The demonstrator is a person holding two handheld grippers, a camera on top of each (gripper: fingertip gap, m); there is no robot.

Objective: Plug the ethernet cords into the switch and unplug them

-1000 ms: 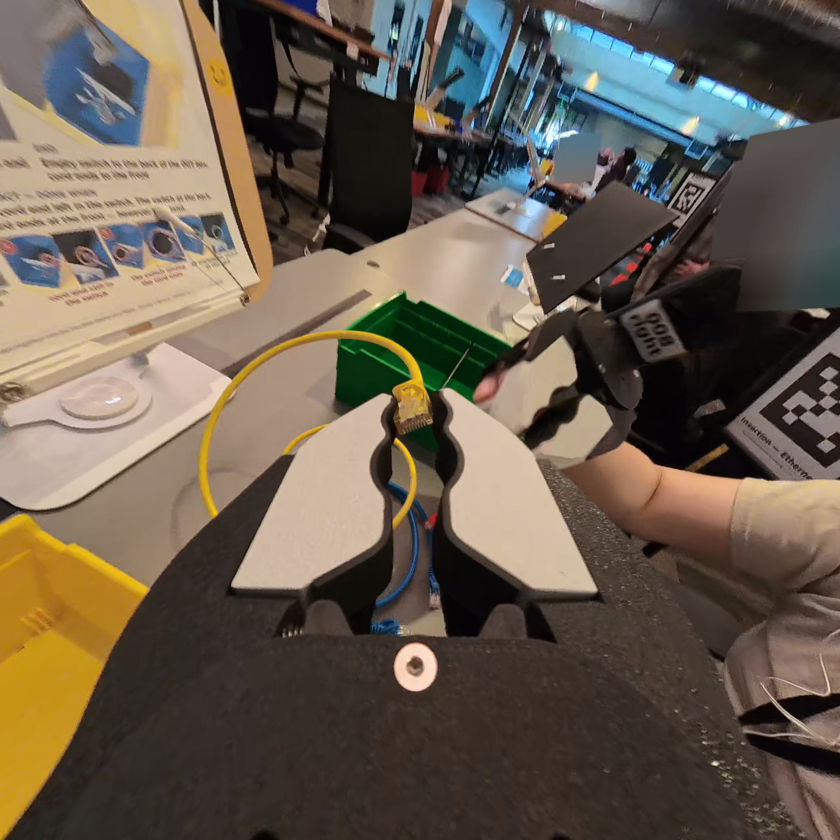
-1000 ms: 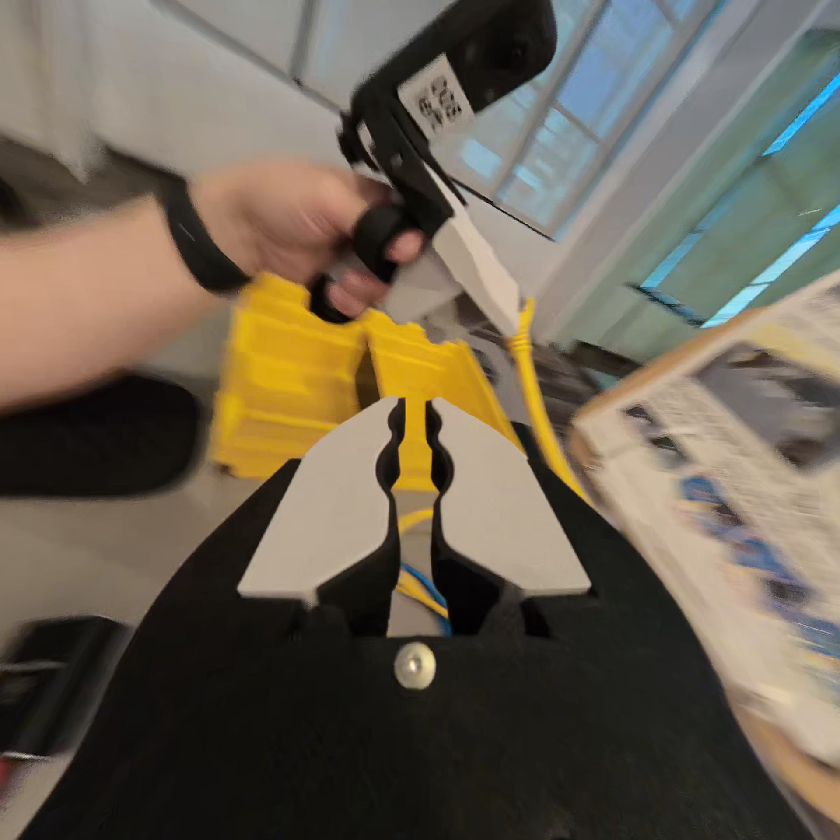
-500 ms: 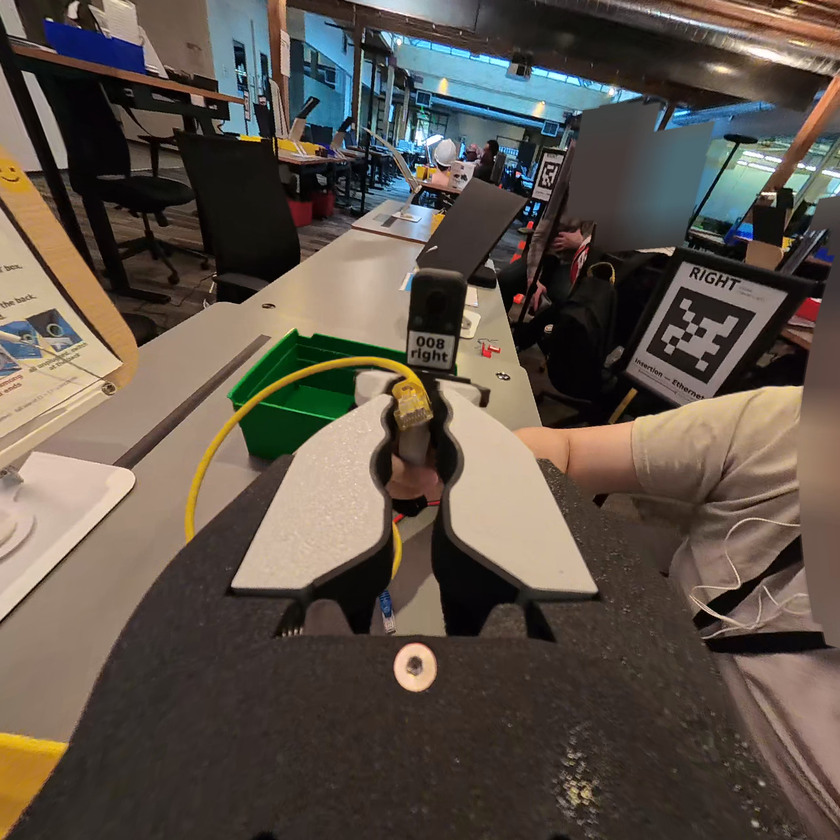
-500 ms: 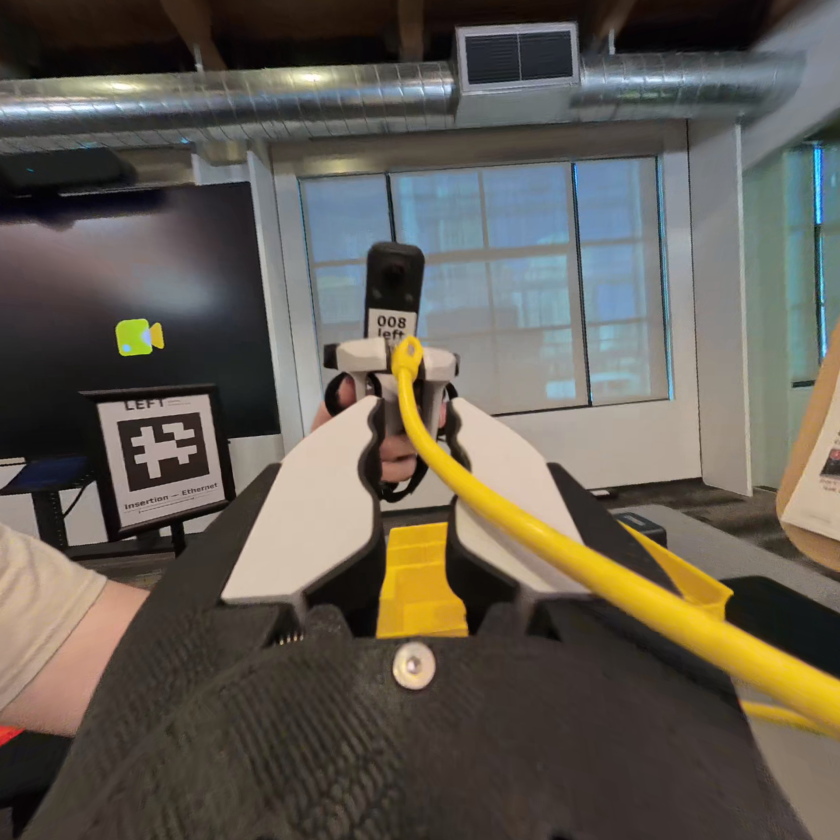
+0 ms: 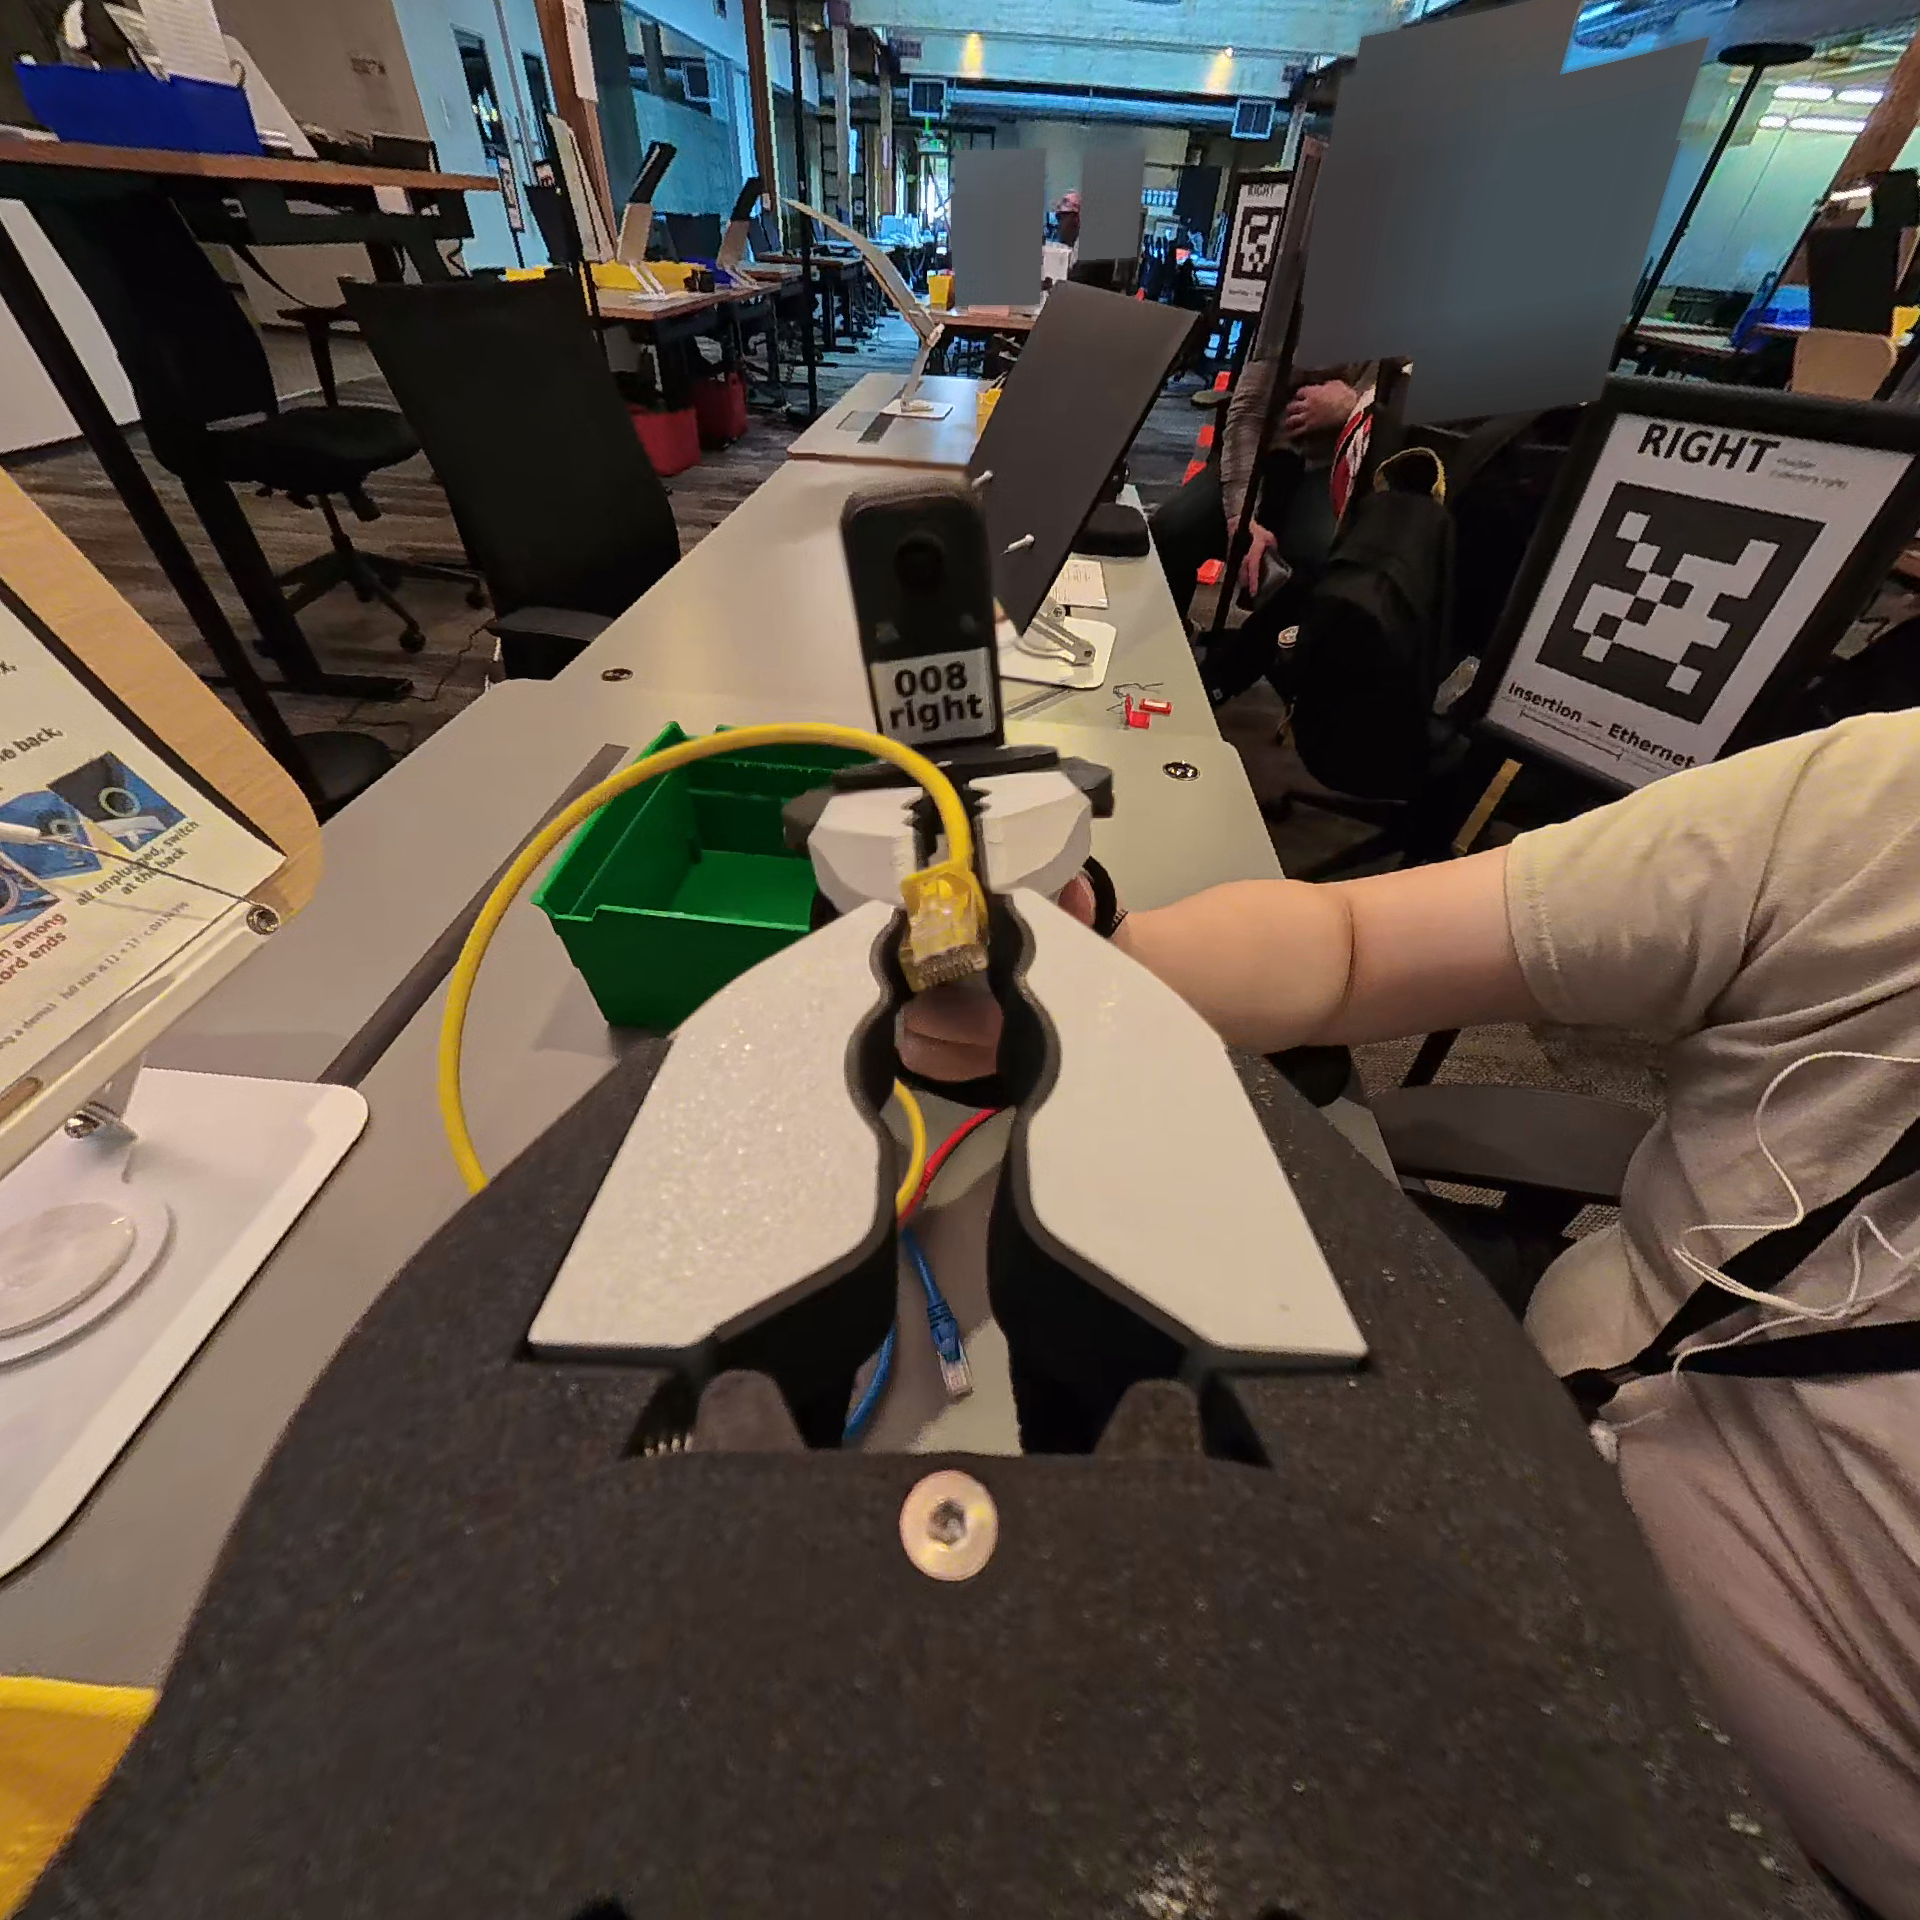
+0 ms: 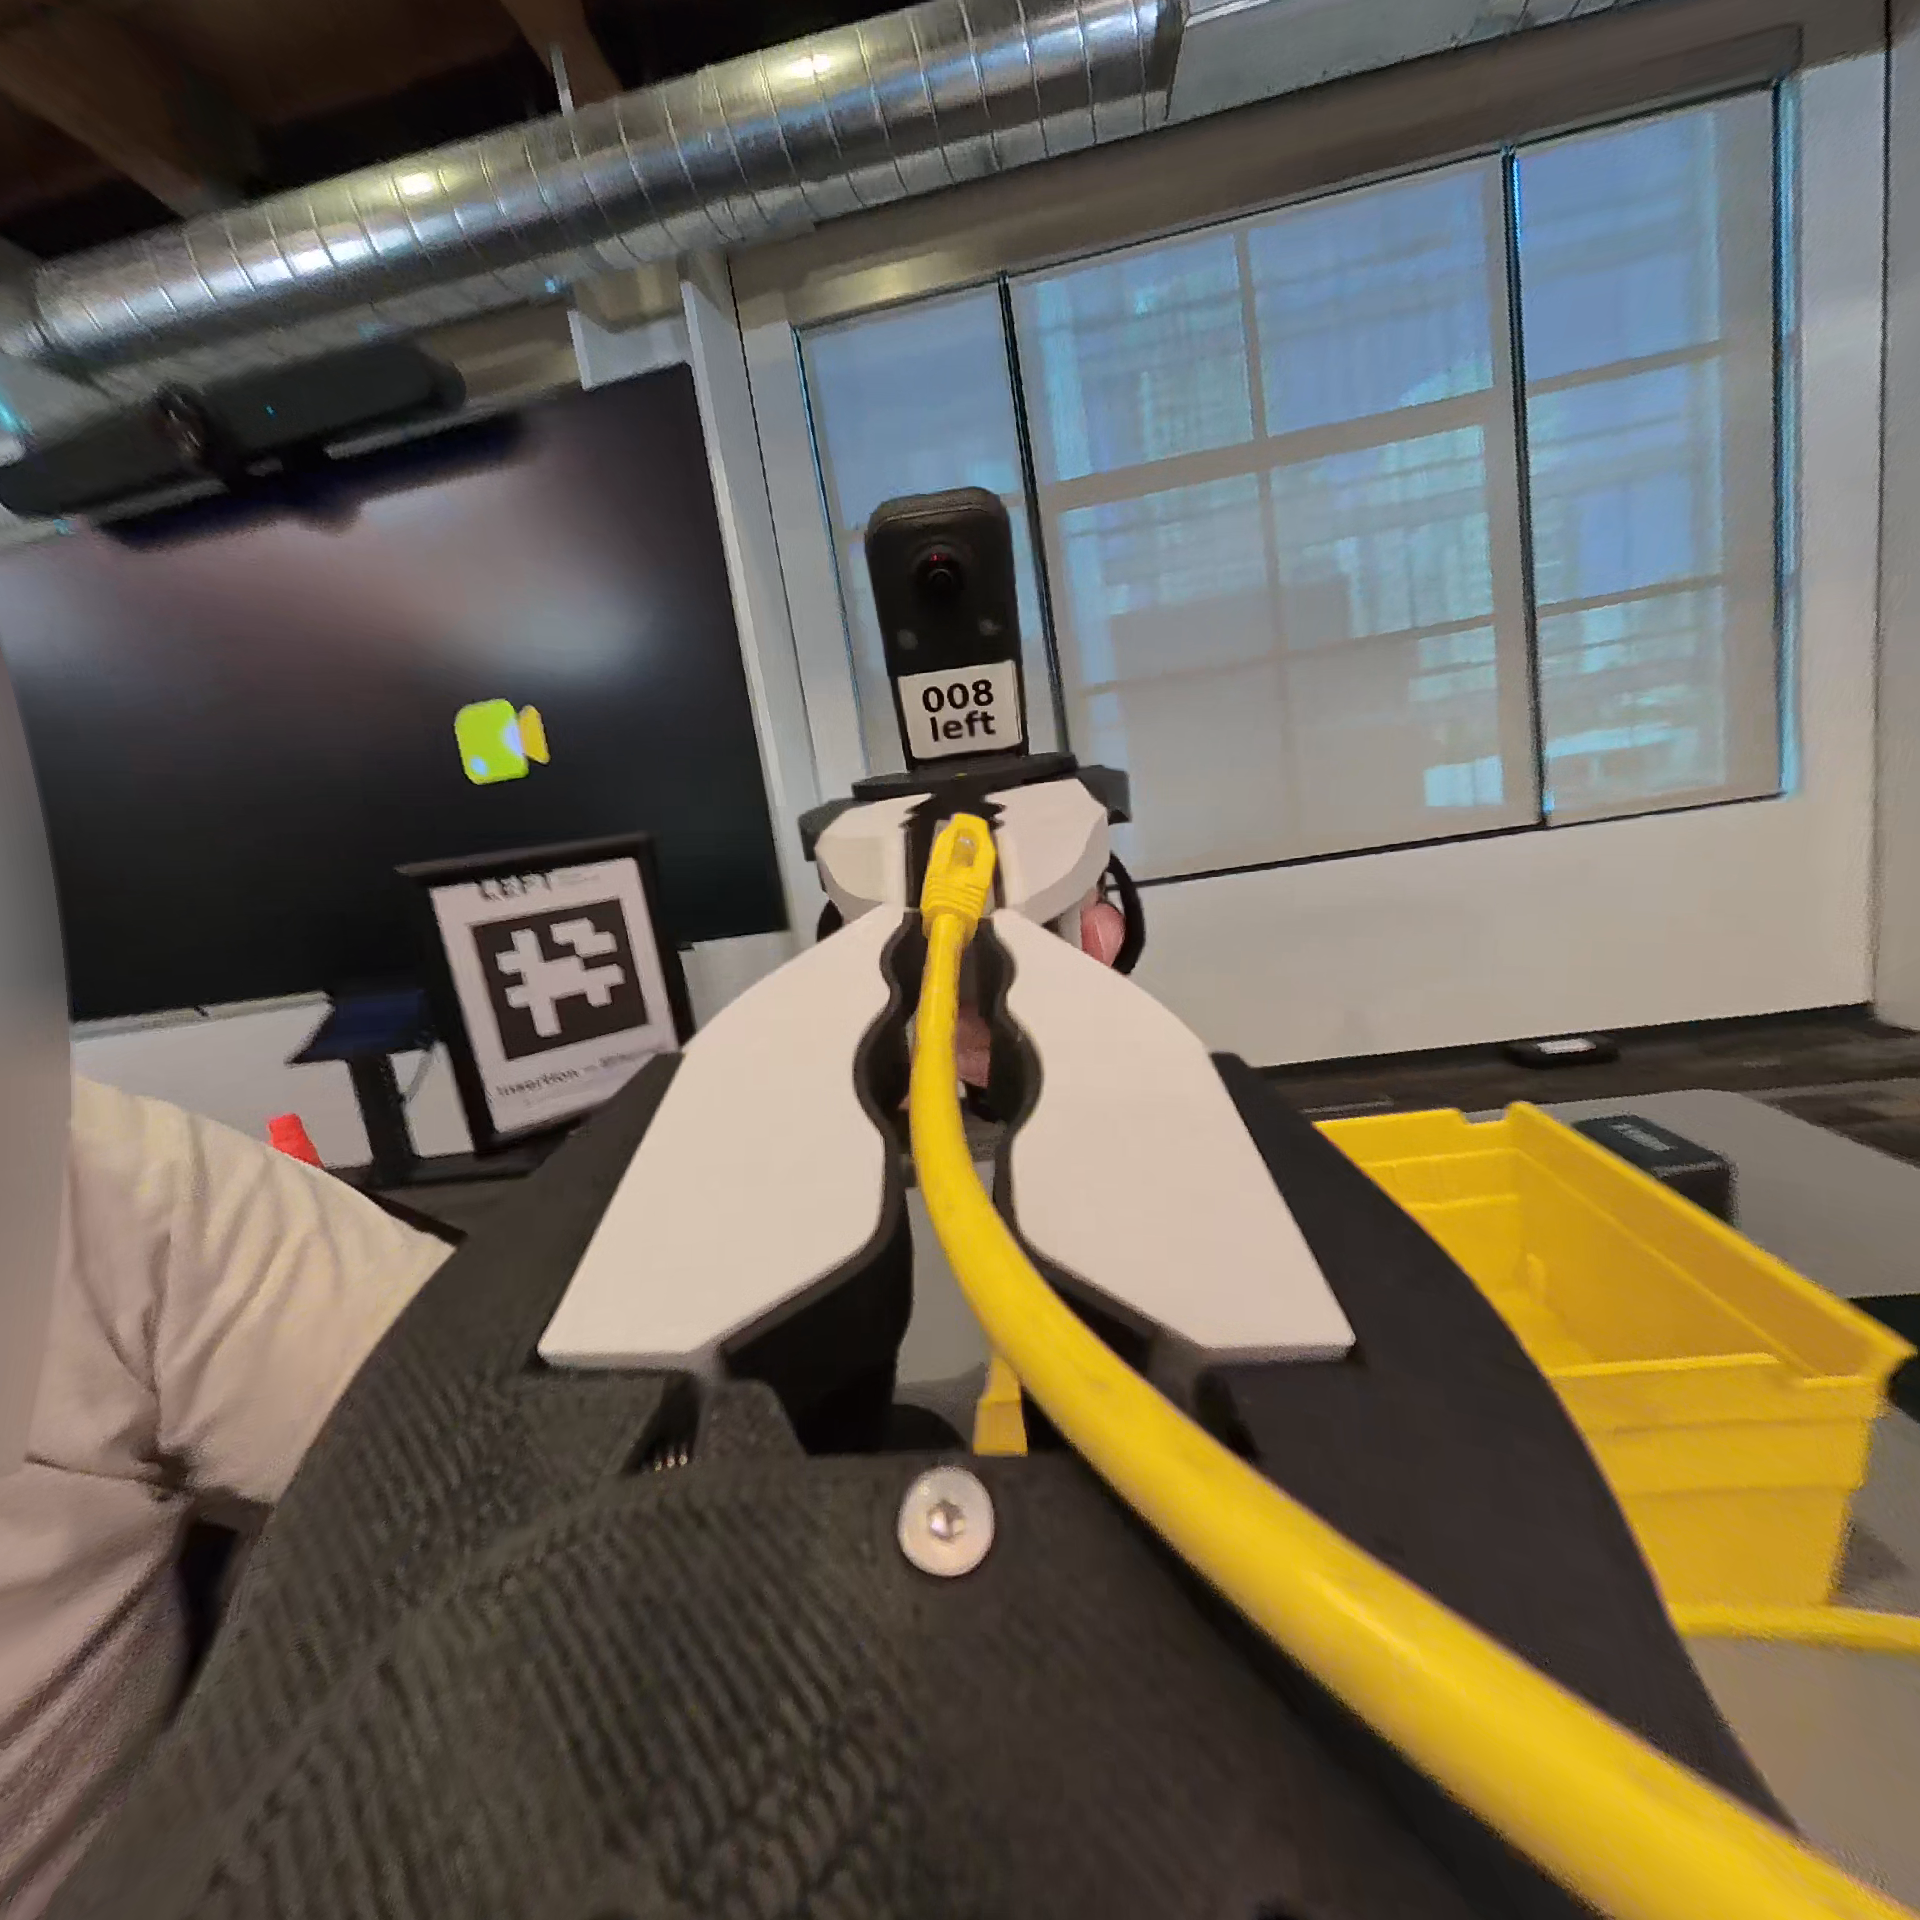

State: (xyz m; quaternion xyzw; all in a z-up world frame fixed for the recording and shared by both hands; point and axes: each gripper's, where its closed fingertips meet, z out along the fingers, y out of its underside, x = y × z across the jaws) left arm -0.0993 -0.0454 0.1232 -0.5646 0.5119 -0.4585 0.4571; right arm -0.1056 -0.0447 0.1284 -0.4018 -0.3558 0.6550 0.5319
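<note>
Matt grey-white foam pads, faintly grainy, face the left gripper; its body is rough black speckled foam with a shiny metal screw. The yellow ethernet cord is smooth, glossy plastic, its plug translucent. The green bin is glossy moulded plastic, the yellow bin likewise. The worktop looks smooth, matt grey. The person's sleeve is soft beige cloth.

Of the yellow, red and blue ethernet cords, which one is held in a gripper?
The yellow ethernet cord: its clear plug sits pinched at the tips of the left gripper. The blue cord and red cord lie loose on the grey table.
</note>
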